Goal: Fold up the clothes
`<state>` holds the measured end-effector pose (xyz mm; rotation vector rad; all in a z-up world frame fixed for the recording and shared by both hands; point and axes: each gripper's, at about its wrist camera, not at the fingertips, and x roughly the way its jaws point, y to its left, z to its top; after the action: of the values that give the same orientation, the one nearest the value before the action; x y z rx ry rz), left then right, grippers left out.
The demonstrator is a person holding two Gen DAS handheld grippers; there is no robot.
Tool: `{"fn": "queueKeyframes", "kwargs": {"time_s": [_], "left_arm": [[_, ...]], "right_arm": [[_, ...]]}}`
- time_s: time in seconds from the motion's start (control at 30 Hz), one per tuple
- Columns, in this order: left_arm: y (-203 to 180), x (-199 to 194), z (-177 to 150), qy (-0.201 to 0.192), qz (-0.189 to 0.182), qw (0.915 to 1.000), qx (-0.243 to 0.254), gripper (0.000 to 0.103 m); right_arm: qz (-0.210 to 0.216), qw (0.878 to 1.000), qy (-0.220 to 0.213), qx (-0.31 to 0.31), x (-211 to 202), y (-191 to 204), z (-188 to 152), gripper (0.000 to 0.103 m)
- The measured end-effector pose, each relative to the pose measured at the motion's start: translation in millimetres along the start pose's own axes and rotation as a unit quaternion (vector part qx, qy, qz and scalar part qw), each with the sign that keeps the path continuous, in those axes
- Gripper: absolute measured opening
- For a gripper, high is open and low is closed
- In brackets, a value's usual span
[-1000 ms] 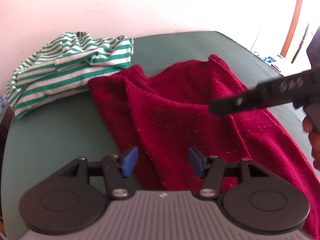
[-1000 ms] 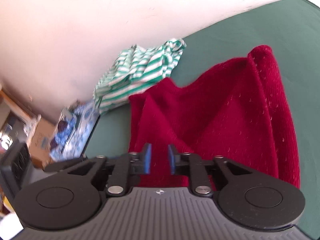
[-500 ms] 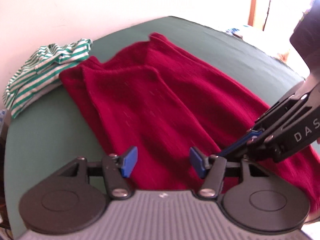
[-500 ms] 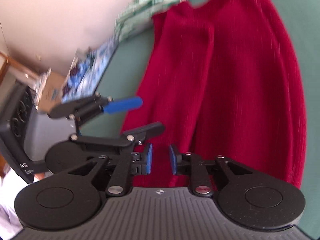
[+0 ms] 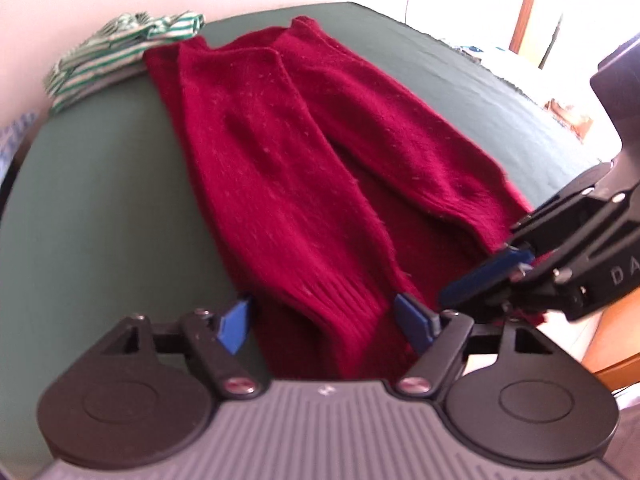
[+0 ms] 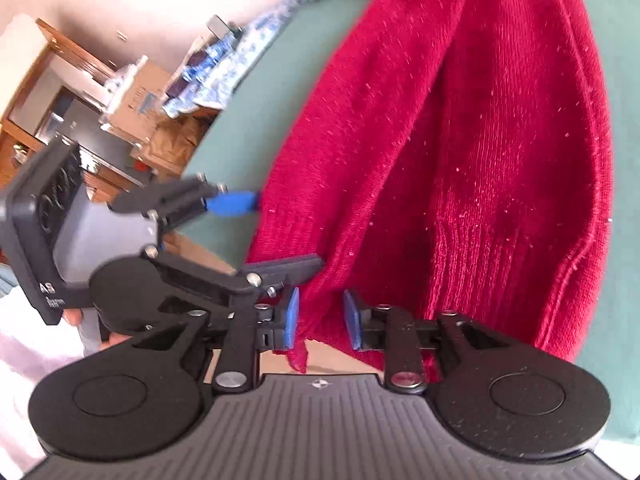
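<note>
A red knit sweater [image 5: 280,168] lies lengthwise on the green table [image 5: 100,200], both sleeves folded in over its body. My left gripper [image 5: 324,326] hovers at its near end. Its jaws are opening wide, with a ribbed cuff between the pads, which do not press on it. My right gripper [image 6: 322,320] is at the hem [image 6: 500,264] near the table edge. Its jaws are opening slightly, with a strip of red knit in the gap and no clear pinch. Each gripper shows in the other's view: the right gripper [image 5: 484,276] and the left gripper [image 6: 260,236].
A green-and-white striped shirt [image 5: 120,48] lies bunched at the table's far left corner. Beyond the table's left side are a blue patterned cloth [image 6: 224,60], cardboard boxes [image 6: 140,92] and wooden furniture [image 6: 60,60]. A hand [image 6: 72,316] holds the left gripper.
Both grippers have drawn back along the sweater to its near end, and more of the garment now shows. The left jaws have widened. The right gripper now sits close beside the left.
</note>
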<state>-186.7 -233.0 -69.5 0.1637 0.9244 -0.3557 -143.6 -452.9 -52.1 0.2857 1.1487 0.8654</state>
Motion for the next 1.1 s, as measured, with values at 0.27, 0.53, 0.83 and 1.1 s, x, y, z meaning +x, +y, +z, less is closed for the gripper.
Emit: {"fn": "queueKeyframes", "kwargs": {"time_s": [0.27, 0.53, 0.83, 1.1], "left_arm": [[-16.0, -27.6, -28.4, -0.005, 0.045, 0.9982, -0.04, 0.08], [4.6, -42.4, -43.1, -0.016, 0.048, 0.9886, -0.142, 0.084], [1.8, -28.5, -31.5, -0.019, 0.017, 0.9901, -0.138, 0.09], [26.4, -17.1, -32.5, -0.028, -0.035, 0.9825, -0.181, 0.102]], "right_arm": [[-0.025, 0.998, -0.06, -0.019, -29.1, -7.1, -13.9, 0.032], [-0.054, 0.987, -0.109, 0.103, -79.8, -61.1, -38.8, 0.047], [-0.051, 0.987, -0.103, 0.111, -97.0, -74.1, -57.3, 0.048], [-0.025, 0.984, -0.112, 0.135, -88.5, -84.9, -57.4, 0.048]]}}
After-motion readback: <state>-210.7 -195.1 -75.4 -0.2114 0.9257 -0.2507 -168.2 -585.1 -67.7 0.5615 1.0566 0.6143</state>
